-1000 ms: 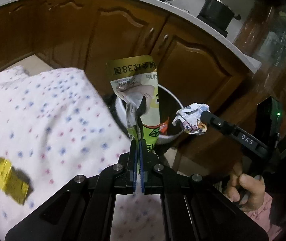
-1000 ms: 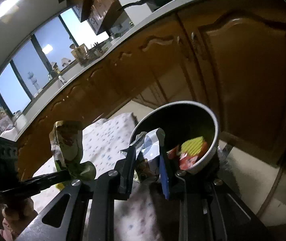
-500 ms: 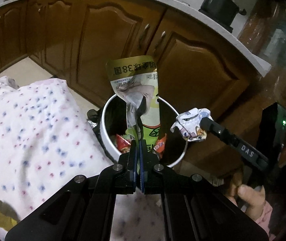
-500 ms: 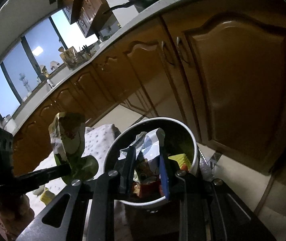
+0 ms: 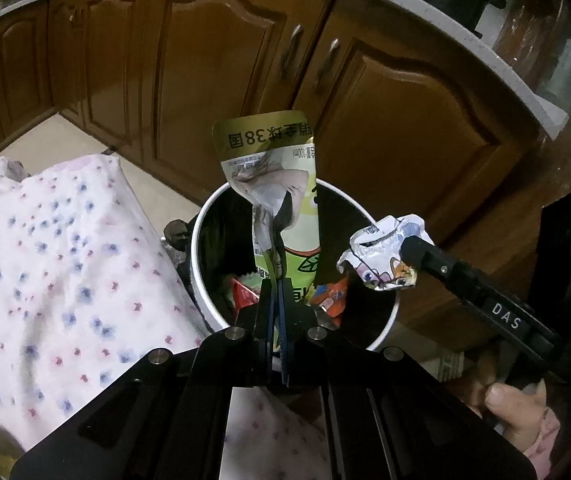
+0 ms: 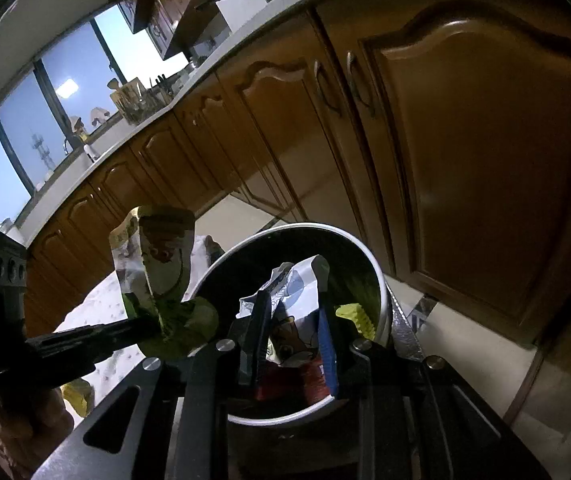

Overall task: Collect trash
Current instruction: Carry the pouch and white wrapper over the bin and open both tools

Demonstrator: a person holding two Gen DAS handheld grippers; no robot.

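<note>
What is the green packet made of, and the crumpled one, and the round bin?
The green packet looks like thin printed plastic film: glossy, creased, folding where the left gripper pinches it. The crumpled wrapper in the right gripper seems foil-lined, with a silvery inside. The bin has a smooth pale rim; metal or plastic, unclear.

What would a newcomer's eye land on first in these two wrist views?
Probably the tall green-and-yellow pouch clamped upright in the left gripper, right over the white-rimmed trash bin. Next, the crumpled cartoon wrapper pinched in the right gripper above the bin's right rim, with red and yellow wrappers already inside.
</note>
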